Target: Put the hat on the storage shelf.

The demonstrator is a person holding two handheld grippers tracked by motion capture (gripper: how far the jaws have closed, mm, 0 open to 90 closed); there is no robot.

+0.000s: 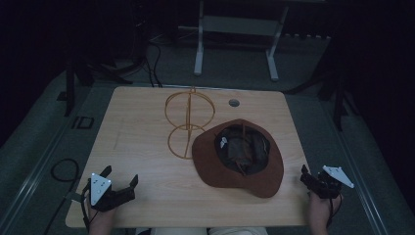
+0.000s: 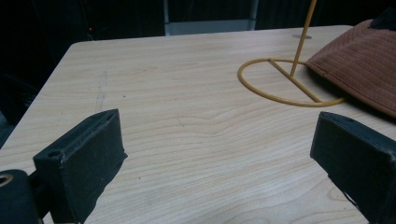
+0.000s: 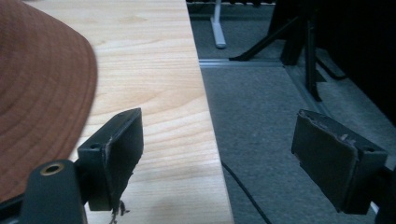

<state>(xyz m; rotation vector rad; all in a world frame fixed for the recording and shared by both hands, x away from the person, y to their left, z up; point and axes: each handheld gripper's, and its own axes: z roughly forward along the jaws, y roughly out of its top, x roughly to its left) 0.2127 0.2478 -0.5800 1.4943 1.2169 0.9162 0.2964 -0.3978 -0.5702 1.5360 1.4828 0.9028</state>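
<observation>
Light wood counter (image 1: pixel 147 147), pretty dim room. Brown wide-brim hat (image 1: pixel 230 171) lies crown-down right of centre, its far-left brim over the base ring of a yellow wire stand (image 1: pixel 188 117). Left tool (image 1: pixel 120 183) sits at the near-left corner, jaws spread, holding nothing. Right tool (image 1: pixel 313 178) hangs over the near-right edge, also wide open.

Your left gripper (image 1: pixel 119 177) sits at about seven o'clock from the middle of the table, jaws spread wide and pointing toward one o'clock, with nothing between them. Your left hand (image 1: pixel 100 218) grips it from below. Your right gripper (image 1: pixel 307 175) sits at about four o'clock, jaws also wide apart and empty, with your right hand (image 1: pixel 320 208) behind it.
</observation>
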